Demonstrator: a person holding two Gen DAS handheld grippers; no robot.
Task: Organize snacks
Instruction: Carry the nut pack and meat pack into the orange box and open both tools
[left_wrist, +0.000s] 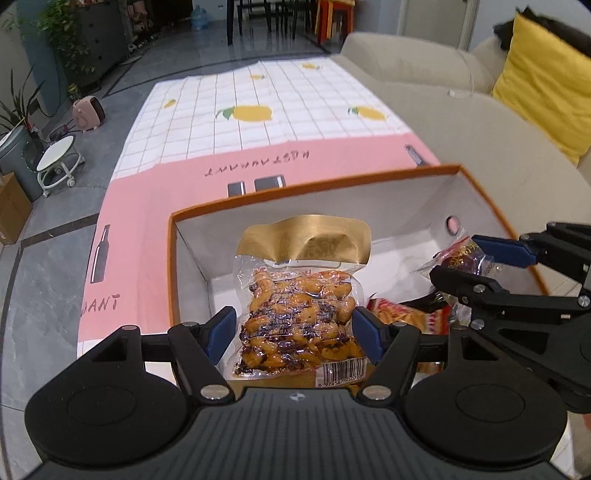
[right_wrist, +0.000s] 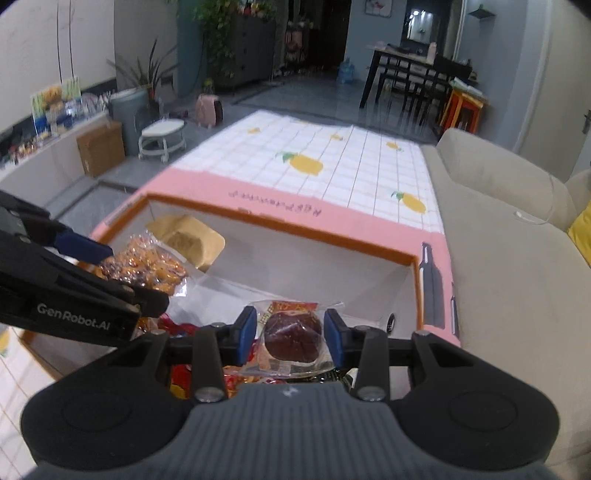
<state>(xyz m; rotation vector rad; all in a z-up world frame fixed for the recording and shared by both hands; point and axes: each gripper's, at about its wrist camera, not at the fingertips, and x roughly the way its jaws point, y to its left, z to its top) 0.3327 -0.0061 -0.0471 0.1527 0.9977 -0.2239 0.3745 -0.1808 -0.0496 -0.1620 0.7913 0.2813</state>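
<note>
We see the left hand-held gripper (left_wrist: 293, 330) clamped on a clear snack pack (left_wrist: 299, 317) of orange-brown pieces with a gold top flap, its blue pads (left_wrist: 221, 332) pressing the pack's two side edges. The pack hangs over the near left part of an open box (left_wrist: 480, 218) with an orange rim and white inner walls. A barcode label sits at the pack's near end, close to the gripper body.

Beside it, the right hand-held gripper (right_wrist: 290, 334) is closed on a small clear packet (right_wrist: 293, 336) holding a dark red-brown lump, with a red printed strip along the packet's far edge. Its blue pads (right_wrist: 246, 334) bear on the packet's left and right sides. This packet is held above the near right part of the same box, over a heap of red and yellow wrappers (right_wrist: 184, 380) lying on the box floor. In the left wrist view those wrappers (left_wrist: 410, 314) show just right of the held pack.

The box rests on a bench covered by a cloth (left_wrist: 155, 229), pink on the near band and white-checked with yellow fruit prints beyond. A beige sofa (right_wrist: 509, 280) runs along the cloth's right side, with a yellow cushion (left_wrist: 543, 81) on it. Farther out lie a grey tiled floor, a white stool (left_wrist: 59, 162), potted plants and a dark dining table (right_wrist: 410, 70).
</note>
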